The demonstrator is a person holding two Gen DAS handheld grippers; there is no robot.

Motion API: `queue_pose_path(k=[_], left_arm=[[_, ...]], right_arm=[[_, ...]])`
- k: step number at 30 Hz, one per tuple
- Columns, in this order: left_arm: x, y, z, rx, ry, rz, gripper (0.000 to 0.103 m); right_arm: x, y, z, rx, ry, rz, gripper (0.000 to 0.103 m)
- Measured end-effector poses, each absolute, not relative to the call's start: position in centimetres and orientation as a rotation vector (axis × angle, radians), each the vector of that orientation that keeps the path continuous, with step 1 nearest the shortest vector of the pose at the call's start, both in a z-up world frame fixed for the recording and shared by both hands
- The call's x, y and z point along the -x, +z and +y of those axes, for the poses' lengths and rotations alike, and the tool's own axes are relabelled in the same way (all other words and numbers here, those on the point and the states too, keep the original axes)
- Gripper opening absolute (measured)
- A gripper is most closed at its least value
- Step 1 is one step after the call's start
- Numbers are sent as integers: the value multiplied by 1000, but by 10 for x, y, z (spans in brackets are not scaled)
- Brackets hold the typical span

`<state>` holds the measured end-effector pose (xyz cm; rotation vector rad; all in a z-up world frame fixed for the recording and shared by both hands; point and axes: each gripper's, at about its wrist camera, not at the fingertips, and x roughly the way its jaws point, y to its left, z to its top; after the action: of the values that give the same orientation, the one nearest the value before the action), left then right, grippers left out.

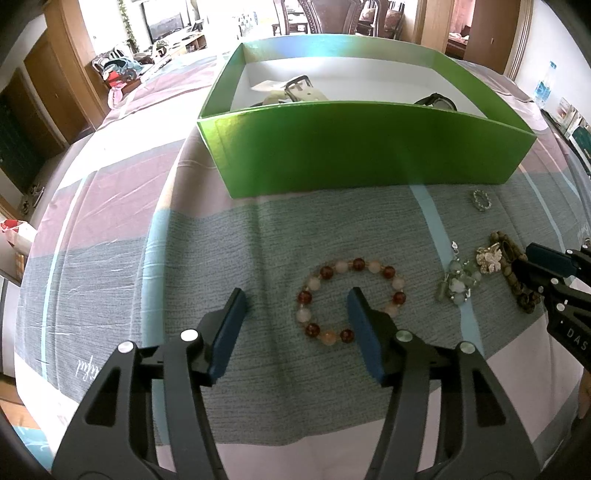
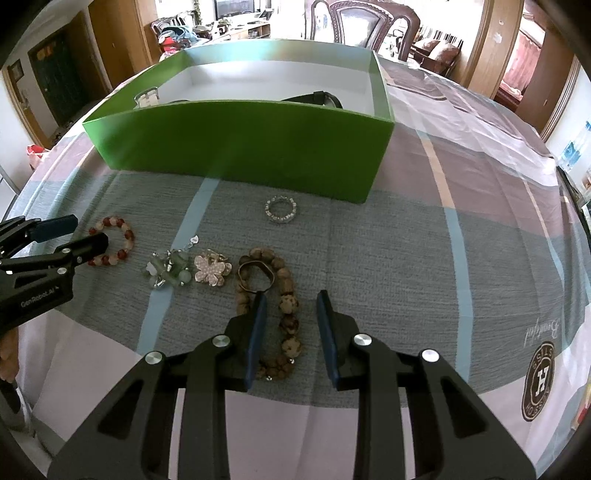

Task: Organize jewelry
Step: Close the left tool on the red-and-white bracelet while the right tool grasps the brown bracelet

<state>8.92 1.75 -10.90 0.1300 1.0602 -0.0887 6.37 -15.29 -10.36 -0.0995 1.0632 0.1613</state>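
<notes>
A bracelet of red and pale beads [image 1: 327,272] lies on the striped cloth. My left gripper [image 1: 297,295] is open over it: the bracelet's left side lies between the jaws and the right fingertip is inside the loop. The pads do not press on the beads. A brown wooden bead bracelet [image 2: 288,302] lies beneath my right gripper [image 2: 291,295], which is open with one strand between its fingers, untouched. Between the two bracelets lie a green glass bead cluster [image 2: 170,273] and a butterfly brooch [image 2: 210,273]. A sparkly ring [image 2: 281,218] lies nearer the green box [image 2: 240,147].
The green box [image 1: 369,147] stands open-topped at the back, with a pale watch [image 1: 303,90] and a black watch [image 1: 437,100] inside. The cloth [image 1: 110,258] drops off at the table's left and front edges. A chair [image 2: 362,22] stands behind the table.
</notes>
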Motion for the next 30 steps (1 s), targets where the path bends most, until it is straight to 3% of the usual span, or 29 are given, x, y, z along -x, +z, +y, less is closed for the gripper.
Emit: queue_pose_path(k=[13,17,20,30], left_arm=[[-88,-109,18,-128,-88,1064,58],[-87,-106,16,-129,-92,1063,56],[-87,-107,14,-128,-106,1064,49],[-91,-109,13,-110,-119,1069,49]], right_arm=[[-64,-98,-157,83,155,1056,29],[-66,-88,-170,65,118,1024,29],[-71,-92,-173,73,94,1040,29],[-67,-99,-164,82,148,1055,29]])
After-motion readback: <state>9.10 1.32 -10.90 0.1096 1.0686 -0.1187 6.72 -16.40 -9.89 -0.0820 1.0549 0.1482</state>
